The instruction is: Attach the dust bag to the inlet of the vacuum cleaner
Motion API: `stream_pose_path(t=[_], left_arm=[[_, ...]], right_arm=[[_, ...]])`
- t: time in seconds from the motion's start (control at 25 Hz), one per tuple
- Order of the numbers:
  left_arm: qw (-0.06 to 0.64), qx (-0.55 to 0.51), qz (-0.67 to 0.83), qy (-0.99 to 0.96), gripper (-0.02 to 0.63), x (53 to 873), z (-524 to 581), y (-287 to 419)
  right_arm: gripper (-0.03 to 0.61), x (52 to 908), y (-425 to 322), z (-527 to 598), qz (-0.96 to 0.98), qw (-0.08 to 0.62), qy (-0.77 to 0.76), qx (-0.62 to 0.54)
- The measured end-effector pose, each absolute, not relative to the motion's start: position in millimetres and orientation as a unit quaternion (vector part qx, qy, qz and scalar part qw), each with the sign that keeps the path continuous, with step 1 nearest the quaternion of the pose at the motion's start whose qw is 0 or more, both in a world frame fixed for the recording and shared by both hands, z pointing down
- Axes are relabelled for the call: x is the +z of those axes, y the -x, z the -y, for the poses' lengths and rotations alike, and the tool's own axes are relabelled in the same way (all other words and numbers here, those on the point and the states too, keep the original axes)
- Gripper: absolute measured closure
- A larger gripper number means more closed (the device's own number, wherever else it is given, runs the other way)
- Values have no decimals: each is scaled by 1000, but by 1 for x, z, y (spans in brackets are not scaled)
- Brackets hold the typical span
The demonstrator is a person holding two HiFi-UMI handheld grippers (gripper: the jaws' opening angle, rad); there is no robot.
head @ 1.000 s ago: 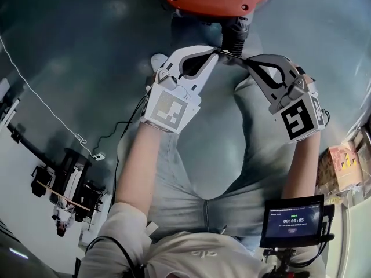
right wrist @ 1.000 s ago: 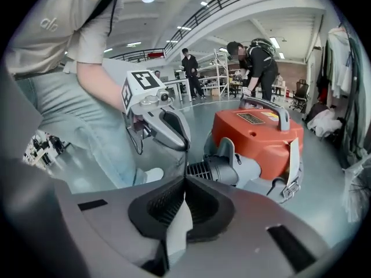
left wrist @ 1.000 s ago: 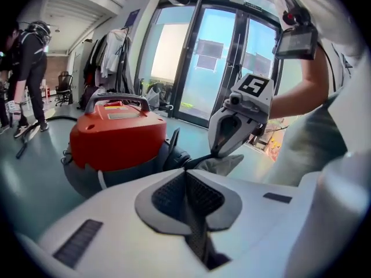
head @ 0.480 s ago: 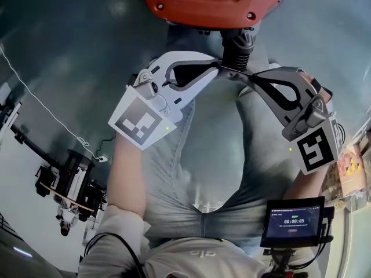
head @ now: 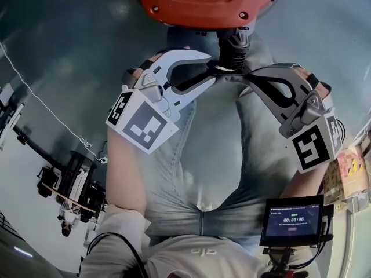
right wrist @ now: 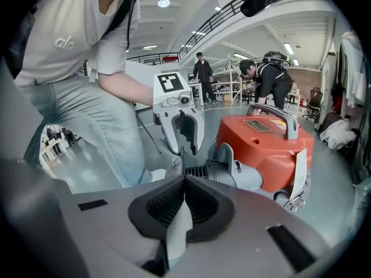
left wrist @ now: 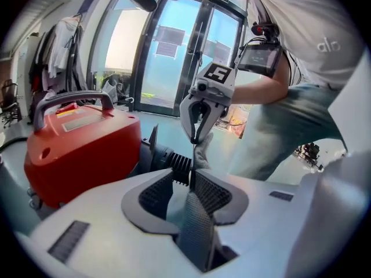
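A red vacuum cleaner (head: 203, 2) sits on the floor at the top of the head view, its black ribbed inlet (head: 235, 42) pointing toward me. My white left gripper (head: 214, 68) and grey right gripper (head: 250, 72) face each other just below the inlet. Both are shut on the grey cloth dust bag (head: 232, 69), whose edge is pulled taut between their tips. In the left gripper view, cloth (left wrist: 197, 230) runs through my left gripper (left wrist: 191, 181) toward the right gripper (left wrist: 196, 138), beside the inlet (left wrist: 177, 165). In the right gripper view, cloth (right wrist: 177, 230) is pinched the same way.
A small screen (head: 293, 219) hangs at the person's waist. A white cable (head: 46, 106) and a black stand (head: 69, 184) lie on the floor at left, cardboard boxes (head: 348, 167) at right. Two people (right wrist: 264, 77) stand behind the vacuum (right wrist: 266, 143).
Both grippers have carried the taut bag edge up to the inlet's end. The vacuum now shows larger and closer, and the left gripper has swung outward.
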State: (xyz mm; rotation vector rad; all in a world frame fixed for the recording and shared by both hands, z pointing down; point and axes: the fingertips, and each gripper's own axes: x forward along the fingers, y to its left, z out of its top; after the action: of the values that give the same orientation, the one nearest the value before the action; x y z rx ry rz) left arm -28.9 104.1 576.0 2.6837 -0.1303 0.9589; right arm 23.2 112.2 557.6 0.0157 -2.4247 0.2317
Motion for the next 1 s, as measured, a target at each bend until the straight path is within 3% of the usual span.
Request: stream_pose_path(t=[0.12, 0.2, 0.48, 1.0], left_arm=[[153, 332, 21, -931, 512, 580, -109, 23], [153, 326, 15, -933, 583, 582, -111, 21], [135, 305, 46, -942, 591, 578, -107, 19], [113, 295, 51, -947, 591, 576, -113, 9]], right_arm=[[563, 561, -26, -109, 933, 348, -15, 90], [563, 562, -25, -107, 933, 349, -18, 87], [561, 559, -31, -101, 936, 324, -21, 135], [560, 583, -54, -109, 916, 384, -7, 118]])
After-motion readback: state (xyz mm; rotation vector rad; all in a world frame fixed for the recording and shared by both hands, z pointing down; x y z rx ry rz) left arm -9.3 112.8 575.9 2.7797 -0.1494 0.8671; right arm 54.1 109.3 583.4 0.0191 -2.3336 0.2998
